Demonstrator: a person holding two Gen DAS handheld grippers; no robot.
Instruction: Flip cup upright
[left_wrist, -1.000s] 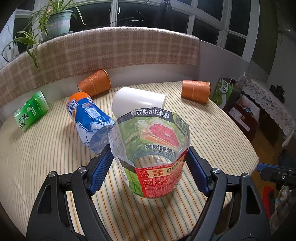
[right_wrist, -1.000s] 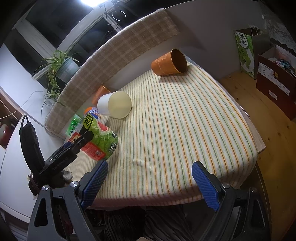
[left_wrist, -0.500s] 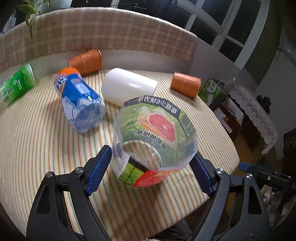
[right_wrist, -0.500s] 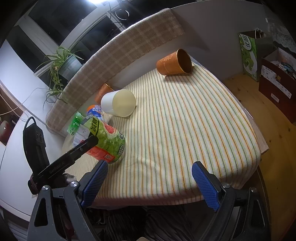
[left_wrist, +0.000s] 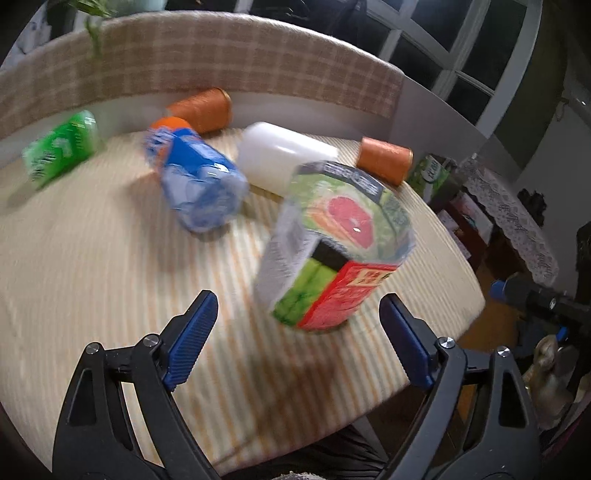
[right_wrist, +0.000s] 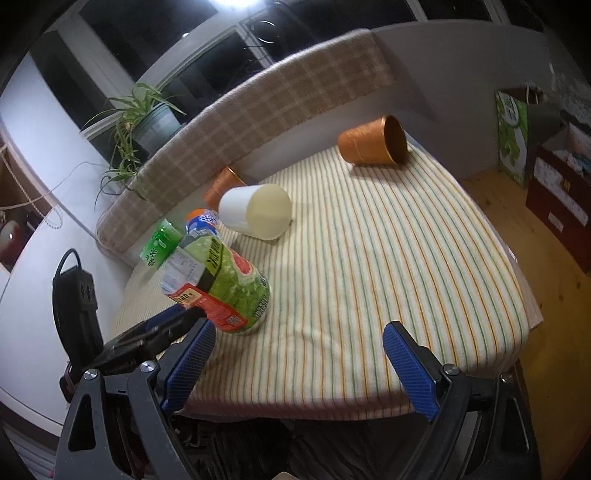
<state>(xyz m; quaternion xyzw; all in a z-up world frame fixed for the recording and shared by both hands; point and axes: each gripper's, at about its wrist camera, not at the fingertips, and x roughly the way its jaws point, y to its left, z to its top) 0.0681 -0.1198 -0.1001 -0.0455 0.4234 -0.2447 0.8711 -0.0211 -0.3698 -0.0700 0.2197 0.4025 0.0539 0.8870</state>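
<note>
A green and red printed cup (left_wrist: 332, 251) with a grapefruit picture stands on the striped table, tilted in the view; it also shows in the right wrist view (right_wrist: 221, 284). My left gripper (left_wrist: 299, 339) is open and empty, pulled back just short of the cup. My right gripper (right_wrist: 299, 363) is open and empty over the table's front edge, right of the cup. A white cup (right_wrist: 255, 212) and two orange cups (right_wrist: 371, 142) (right_wrist: 223, 184) lie on their sides.
A blue bottle (left_wrist: 195, 181) and a green can (left_wrist: 59, 147) lie on the table at the left. The striped table (right_wrist: 388, 258) ends at a checked backrest (left_wrist: 207, 66). A potted plant (right_wrist: 147, 118) stands behind. Boxes and a green bag (right_wrist: 511, 136) sit on the floor at right.
My left gripper opened, let go of the printed cup and drew back from it. The cup now stands free on the table. The right gripper hardly moved.
</note>
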